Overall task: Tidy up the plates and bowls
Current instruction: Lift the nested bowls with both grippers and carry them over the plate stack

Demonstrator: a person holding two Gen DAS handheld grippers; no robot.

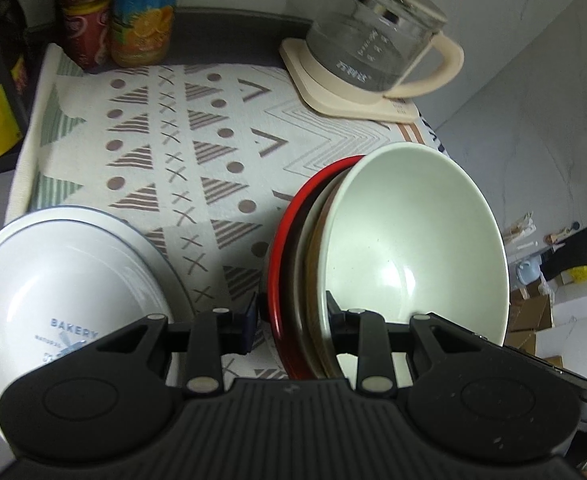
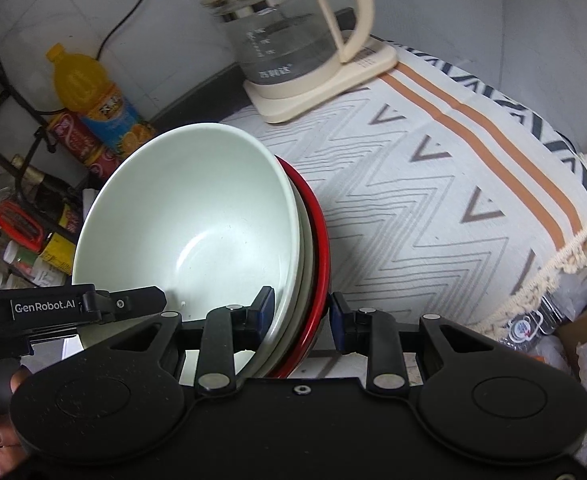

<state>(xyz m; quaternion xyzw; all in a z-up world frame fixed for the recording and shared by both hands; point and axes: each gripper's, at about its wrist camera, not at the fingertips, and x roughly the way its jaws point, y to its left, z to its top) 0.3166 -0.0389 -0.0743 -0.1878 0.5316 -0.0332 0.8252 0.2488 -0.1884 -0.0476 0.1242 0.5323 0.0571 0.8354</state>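
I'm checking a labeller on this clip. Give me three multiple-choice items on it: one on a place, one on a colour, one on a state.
1. Where does the kettle stand?
A. on its beige base at the far end of the cloth
B. inside the white bowl
C. on the floor

2. What colour is the outermost plate of the stack?
A. blue
B. red
C. yellow

3. How is the stack held?
A. lying flat, untouched
B. by one set of tongs only
C. gripped at its rim by both left tongs and right tongs

Key: A, base under the kettle on the cloth; B, red rim outside the pale bowls; C, each wrist view shows pads either side of the rim.
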